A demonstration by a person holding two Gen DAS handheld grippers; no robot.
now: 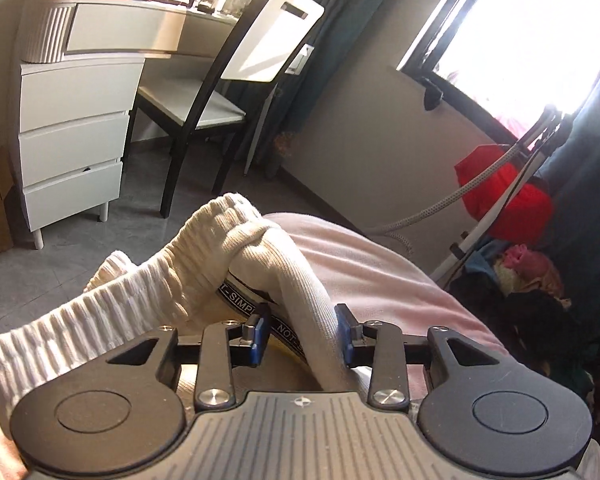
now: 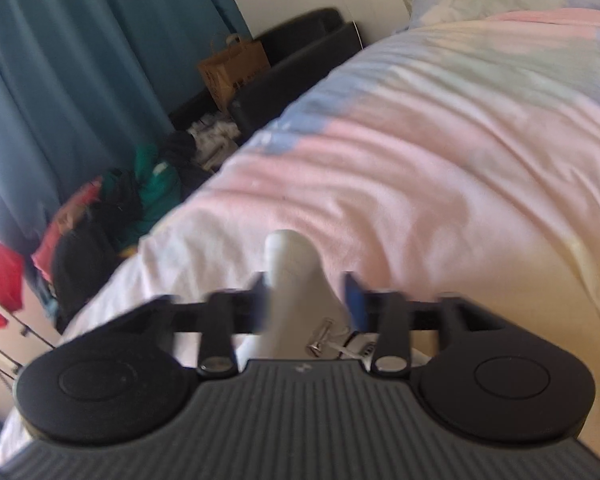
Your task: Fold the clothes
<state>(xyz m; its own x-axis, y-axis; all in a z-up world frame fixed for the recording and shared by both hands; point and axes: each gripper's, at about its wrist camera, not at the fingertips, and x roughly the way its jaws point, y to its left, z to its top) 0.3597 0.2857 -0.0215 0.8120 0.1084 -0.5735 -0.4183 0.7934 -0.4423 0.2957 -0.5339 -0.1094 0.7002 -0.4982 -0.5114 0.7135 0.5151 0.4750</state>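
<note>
Both grippers, left [image 1: 302, 330] and right [image 2: 306, 300], grip cream garment [image 1: 188, 264] folds.

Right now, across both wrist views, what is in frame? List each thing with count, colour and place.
Ribbed garment: one, cream, lifted over the bed.
Bedcover: one, pink and pastel, on the bed.
Drawer unit: one, white, far left.
Chair: one, black frame, white back, by the dresser.
Curtains: teal, at the window.
Clothes pile: one, mixed colours, on the floor beside the bed.
Paper bag: one, brown, by the wall.
Left gripper: cream fabric between its fingers.
Right gripper: blurred, pale fabric between its fingers.
</note>
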